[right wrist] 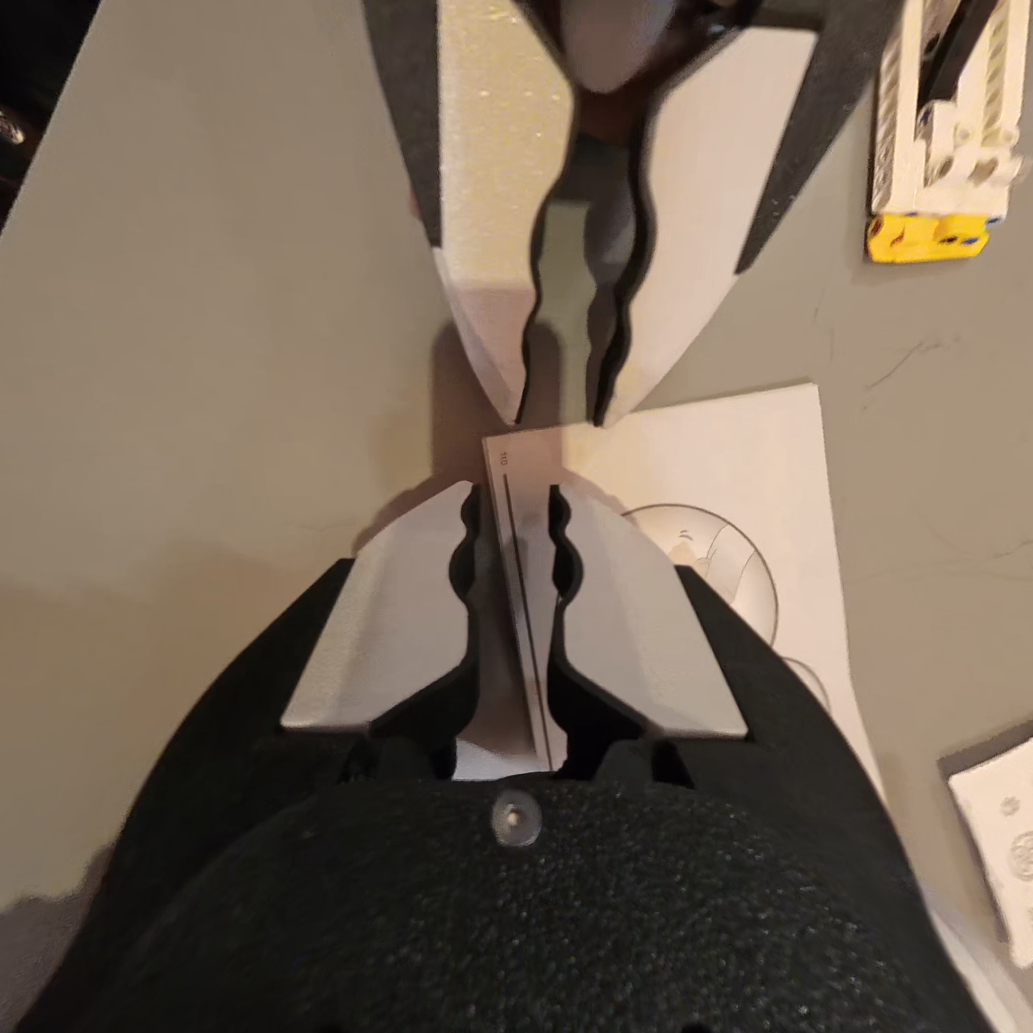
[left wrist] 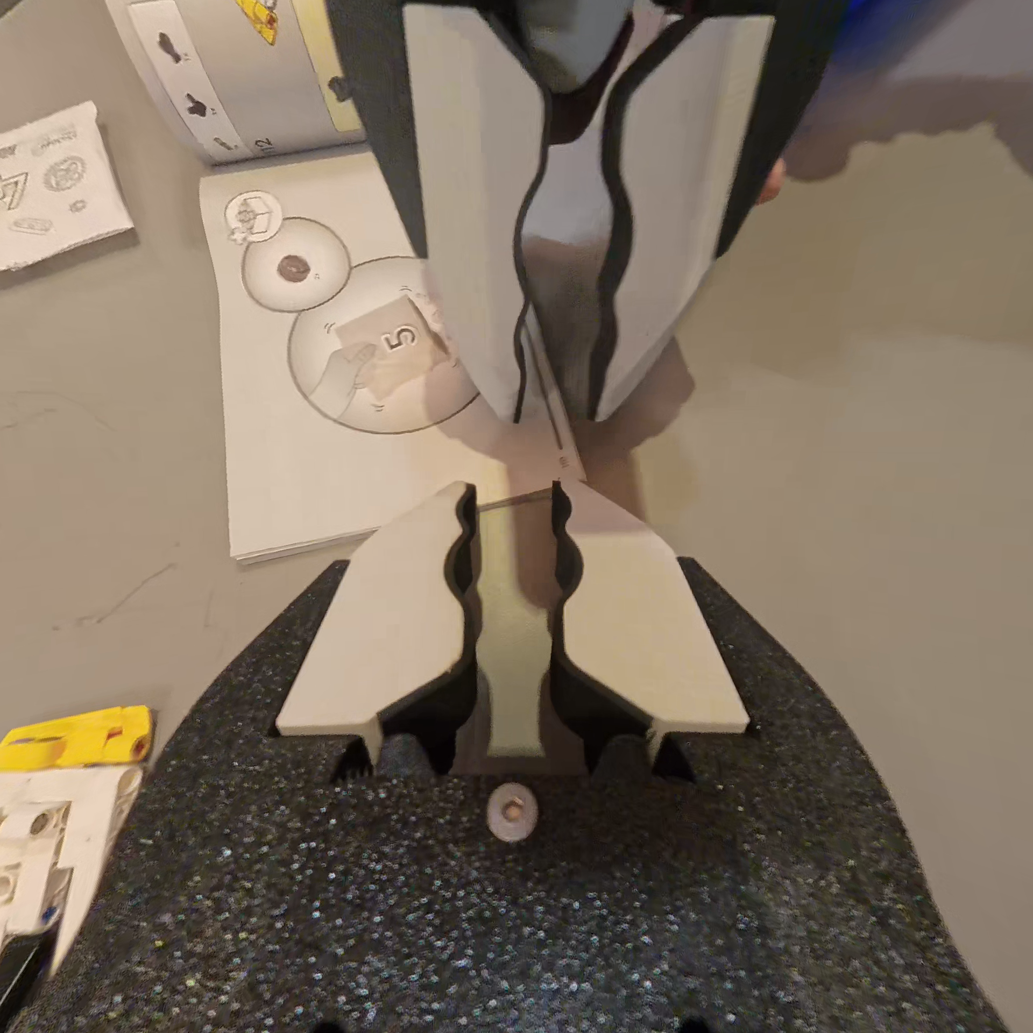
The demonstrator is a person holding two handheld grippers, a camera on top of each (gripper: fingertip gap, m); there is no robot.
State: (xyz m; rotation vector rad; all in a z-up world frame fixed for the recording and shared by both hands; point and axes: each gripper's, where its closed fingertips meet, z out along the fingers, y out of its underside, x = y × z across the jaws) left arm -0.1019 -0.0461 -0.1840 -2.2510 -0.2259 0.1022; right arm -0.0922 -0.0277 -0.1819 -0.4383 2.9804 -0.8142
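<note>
An open white instruction booklet (left wrist: 313, 475) lies on the grey table (left wrist: 866, 391). One thin page is lifted, and its corner (right wrist: 520, 464) sticks up between the two grippers. My right gripper (right wrist: 514, 489) is open. The page strip runs between its fingers with a gap on each side, so the pads do not press it. The left wrist view shows the same, with the right gripper (left wrist: 556, 419) coming from the top. My left gripper (left wrist: 514, 486) is open and empty, its tips just short of the page corner (left wrist: 564, 458). It faces the right gripper tip to tip (right wrist: 559, 422).
A white and yellow brick-built model (left wrist: 50, 810) sits at the left gripper's side and also shows in the right wrist view (right wrist: 944, 140). A sticker sheet (left wrist: 50, 184) and a second printed booklet (left wrist: 235, 72) lie beyond the open booklet. The tips of both grippers are at nearly the same place.
</note>
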